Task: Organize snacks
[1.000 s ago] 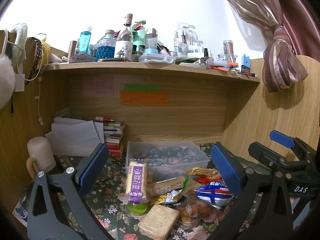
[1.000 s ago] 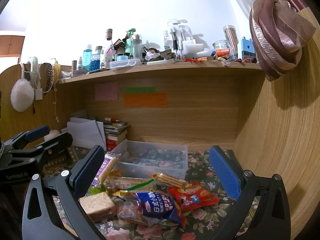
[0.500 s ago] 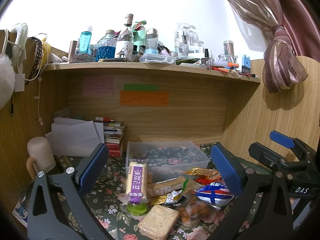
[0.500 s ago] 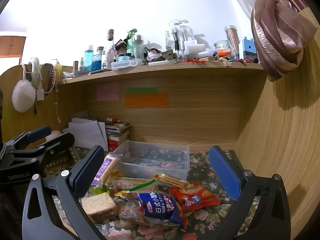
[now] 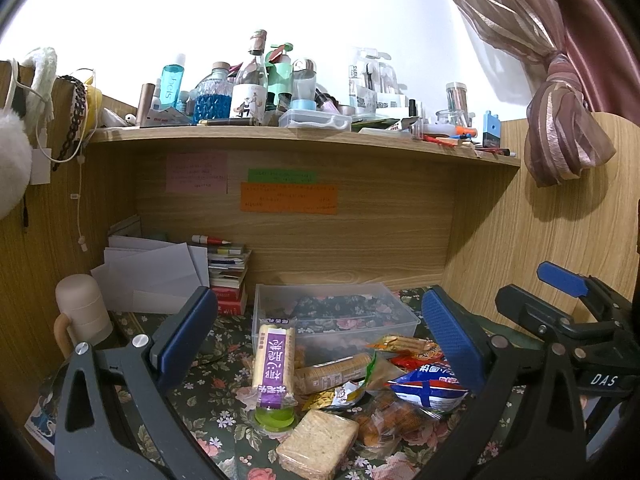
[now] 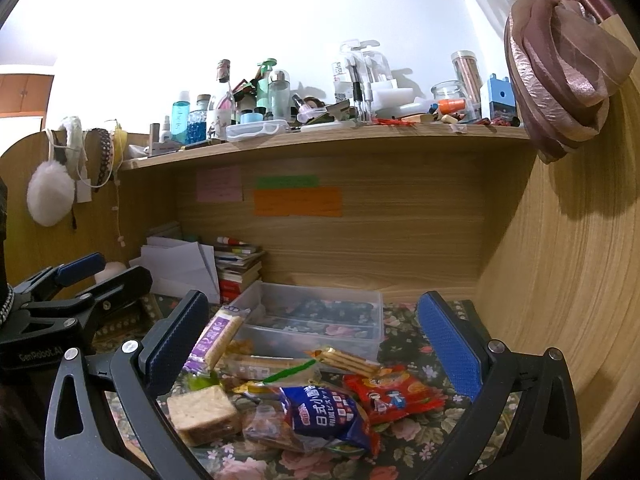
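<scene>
You are holding both grippers above the heap with nothing in either: the left gripper (image 5: 320,336) has its jaws wide apart, and so does the right gripper (image 6: 312,344).

The snacks are lying in a loose pile on the flowered counter (image 5: 208,400), just in front of the clear plastic box (image 5: 332,312), which looks to have no snacks in it yet. So the sorting is hardly begun, as far as I can judge.

The purple-labelled biscuit pack (image 5: 274,360) is leaning with its top end against the box's front wall, at about 11 o'clock from the middle of the pile. If you are reaching past it carelessly, it could tip or slide down.

Packs are overlapping. The blue bag (image 6: 324,416) is lying over a clear bag of small brown snacks (image 6: 268,428), and the red bag (image 6: 392,396) is touching it at 3 o'clock. Closing on one could be dragging a neighbour along, or pinching two at once.

The square cake in clear wrap (image 5: 318,444), at 6 o'clock in the left view, probably crushes easily under a hard squeeze. The slick wrappers could also be slipping out of the jaws.

The box is light and probably slides if you are pushing a pack against its wall.

The two grippers are working close beside each other, so crossing paths could knock them together. At 9 o'clock the beige mug (image 5: 82,308) is standing near your left gripper's path.
</scene>
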A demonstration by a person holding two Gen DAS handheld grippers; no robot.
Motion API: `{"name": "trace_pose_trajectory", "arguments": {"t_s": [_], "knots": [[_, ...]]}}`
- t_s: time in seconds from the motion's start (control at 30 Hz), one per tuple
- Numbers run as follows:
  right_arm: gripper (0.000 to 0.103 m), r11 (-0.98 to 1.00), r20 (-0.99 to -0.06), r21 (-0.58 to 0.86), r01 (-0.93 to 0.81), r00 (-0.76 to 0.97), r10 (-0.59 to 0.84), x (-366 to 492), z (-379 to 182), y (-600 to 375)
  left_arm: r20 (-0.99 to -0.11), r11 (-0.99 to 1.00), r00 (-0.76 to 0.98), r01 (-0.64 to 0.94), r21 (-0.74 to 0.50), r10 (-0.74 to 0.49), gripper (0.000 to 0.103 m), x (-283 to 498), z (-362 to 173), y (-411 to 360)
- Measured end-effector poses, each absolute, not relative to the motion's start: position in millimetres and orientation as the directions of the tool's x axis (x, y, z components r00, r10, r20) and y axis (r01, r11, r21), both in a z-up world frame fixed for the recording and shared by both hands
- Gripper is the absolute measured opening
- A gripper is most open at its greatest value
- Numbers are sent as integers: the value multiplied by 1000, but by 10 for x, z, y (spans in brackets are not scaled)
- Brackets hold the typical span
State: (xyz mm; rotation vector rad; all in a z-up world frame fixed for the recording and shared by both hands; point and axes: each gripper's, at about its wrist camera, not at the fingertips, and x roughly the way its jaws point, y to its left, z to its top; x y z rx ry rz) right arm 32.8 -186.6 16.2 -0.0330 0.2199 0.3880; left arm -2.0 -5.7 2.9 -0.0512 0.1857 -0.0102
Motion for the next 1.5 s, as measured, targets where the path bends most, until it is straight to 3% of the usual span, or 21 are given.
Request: {"name": "trace_pose_trajectory", "arguments": {"t_s": [0.63,1.27,1.5], "knots": [[103,924,-240,24,-381,895,376,365,119,-1878,-215,998,976,21,-51,-31,103,58,-8,-45],[103,927,-516,120,-356,775,365,730,-614,-2052,-532,996,844,21,-87,-64,103,536,-1032,46],[103,919,-561,142,-369,735,381,858,-793,-2020,-603,994,792,38,-105,-94,102,675,-1357,28]]}}
